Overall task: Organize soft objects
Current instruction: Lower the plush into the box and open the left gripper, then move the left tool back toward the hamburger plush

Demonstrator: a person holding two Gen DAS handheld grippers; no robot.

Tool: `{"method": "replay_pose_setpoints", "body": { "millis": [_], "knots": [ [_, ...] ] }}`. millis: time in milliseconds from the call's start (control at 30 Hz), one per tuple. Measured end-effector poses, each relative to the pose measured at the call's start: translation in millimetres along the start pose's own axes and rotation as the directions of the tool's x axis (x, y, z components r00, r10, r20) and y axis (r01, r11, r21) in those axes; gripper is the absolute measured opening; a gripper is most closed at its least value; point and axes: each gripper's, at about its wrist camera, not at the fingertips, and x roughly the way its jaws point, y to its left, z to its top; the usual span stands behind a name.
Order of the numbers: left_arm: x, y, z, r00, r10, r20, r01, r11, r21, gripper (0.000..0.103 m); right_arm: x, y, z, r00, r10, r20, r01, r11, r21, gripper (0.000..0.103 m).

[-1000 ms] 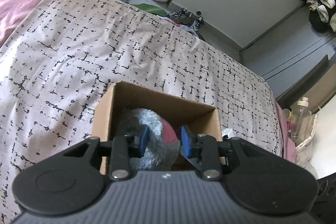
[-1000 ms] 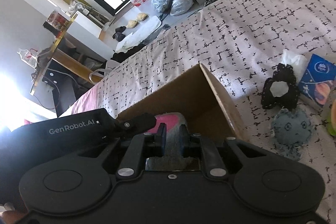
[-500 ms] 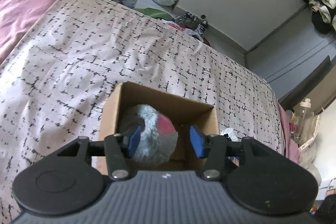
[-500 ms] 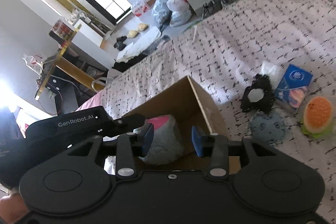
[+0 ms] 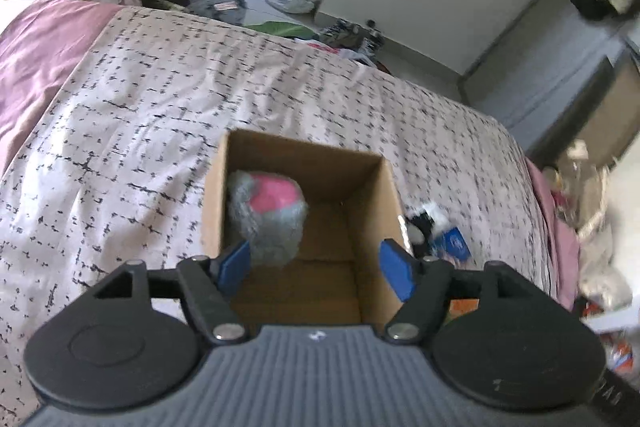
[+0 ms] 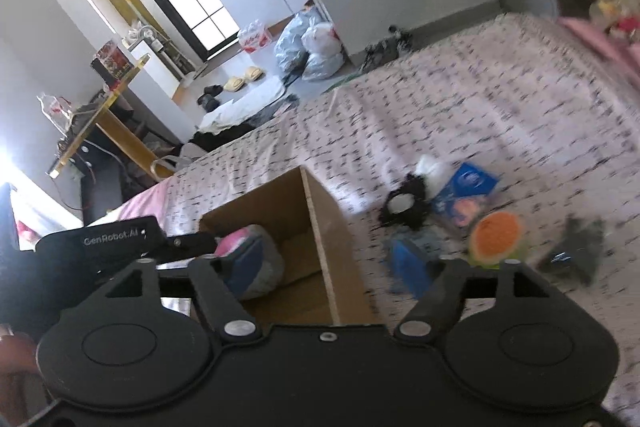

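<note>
Plush toy (image 5: pixel 268 215), grey fur with a pink patch, sits in the cardboard box (image 5: pixel 372 211), pushed against the box's left wall as the left wrist view shows it; long axis runs roughly along that wall toward the far side, pink patch facing up and away from the camera. Left gripper (image 5: pixel 316 265) fingers apart and opening, blue pads (image 5: pixel 236 263) clear of the toy, nothing pinched between them; left pad is just beside the toy's near end, contact can't be told through blur. Right gripper (image 6: pixel 328 265) fingers also apart and opening, one blue pad (image 6: pixel 244 263) over the toy (image 6: pixel 256 259) in that view, the other outside the box (image 6: pixel 320 211) wall, nothing clamped. Left gripper's black body (image 6: pixel 104 247) shows at the box's left edge in the right wrist view. Box stands open-topped on the bed (image 5: pixel 140 131), patterned cover. Right of the box on the bed: black lace piece with white centre (image 6: pixel 404 207), blue packet (image 6: pixel 468 187), orange-and-green round plush (image 6: pixel 496 237), a dark item (image 6: pixel 576 251), blurred. Beyond the bed: floor with plastic bags (image 6: pixel 312 47) and slippers (image 6: pixel 244 79).
</note>
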Motion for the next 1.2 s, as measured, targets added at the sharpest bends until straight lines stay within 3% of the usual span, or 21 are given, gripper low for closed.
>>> {"method": "replay_pose_setpoints", "body": {
  "millis": [133,467,600,800,900,1000,1200],
  "knots": [
    [-9.9,-11.3,-16.7,1.0,0.001,0.014,-0.001,0.999,0.034,0.07,-16.7,-10.8,-2.2,0.999,-0.038,0.026,0.038,0.999,-0.004,0.091],
    [-27.3,-37.9,-45.0,0.998,0.026,0.055,-0.032,0.991,0.128,0.07,-50.0,-40.4,-12.0,0.987,-0.14,0.083,0.142,0.99,-0.018,0.101],
    [-29.0,-50.9,-53.6,1.0,0.005,0.002,-0.005,0.986,0.167,0.07,-60.4,-53.1,-14.2,0.987,-0.138,0.076,0.139,0.99,0.002,0.102],
    [-36.2,-73.4,-68.6,1.0,0.012,0.009,-0.014,0.975,0.223,0.07,-73.9,-67.8,-19.3,0.986,-0.142,0.083,0.143,0.99,-0.008,0.103],
    [-36.2,-84.3,-71.7,1.0,-0.022,0.004,0.02,0.966,0.258,0.07,-79.4,-76.6,-20.0,0.986,-0.14,0.087,0.142,0.99,-0.007,0.103],
    [-36.0,-94.5,-78.5,0.999,0.039,0.034,-0.047,0.961,0.273,0.07,-82.6,-86.0,-20.2,0.987,-0.141,0.08,0.142,0.99,-0.009,0.103],
    [-35.5,-113.7,-88.7,1.0,0.015,0.026,-0.023,0.939,0.342,0.07,-88.4,-105.6,-24.3,0.983,-0.159,0.087,0.16,0.987,-0.002,0.103]
  ]
}}
